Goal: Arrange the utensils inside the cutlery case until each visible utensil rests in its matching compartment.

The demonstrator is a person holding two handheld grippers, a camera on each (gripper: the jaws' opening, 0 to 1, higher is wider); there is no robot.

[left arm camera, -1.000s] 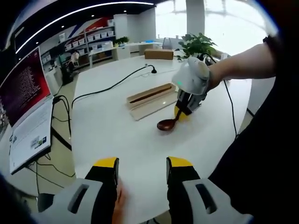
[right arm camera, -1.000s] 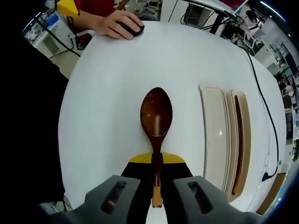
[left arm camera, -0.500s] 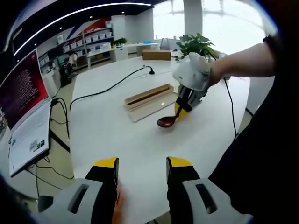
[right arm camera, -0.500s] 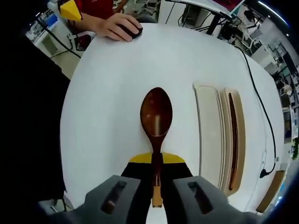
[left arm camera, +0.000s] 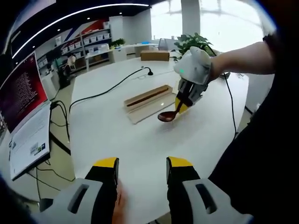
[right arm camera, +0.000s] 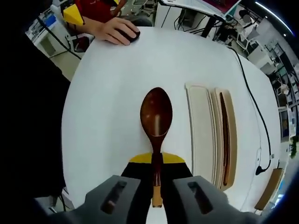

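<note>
Your right gripper (right arm camera: 156, 164) is clamped on the spoon (right arm camera: 156, 112), held above the table (right arm camera: 107, 93) just left of the case (right arm camera: 212, 135). Left gripper (left arm camera: 141, 164) is open, idle. Spoon not yet seated; its compartment looks empty.

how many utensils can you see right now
2. A wooden spoon is held in the right tongs above the table. A dark stick-like utensil, perhaps chopsticks, lies in the cutlery case's far compartment. Others may be hidden.

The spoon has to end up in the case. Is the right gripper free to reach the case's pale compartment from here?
Probably yes: the right gripper holds the spoon beside the case, with bare table around it.
</note>
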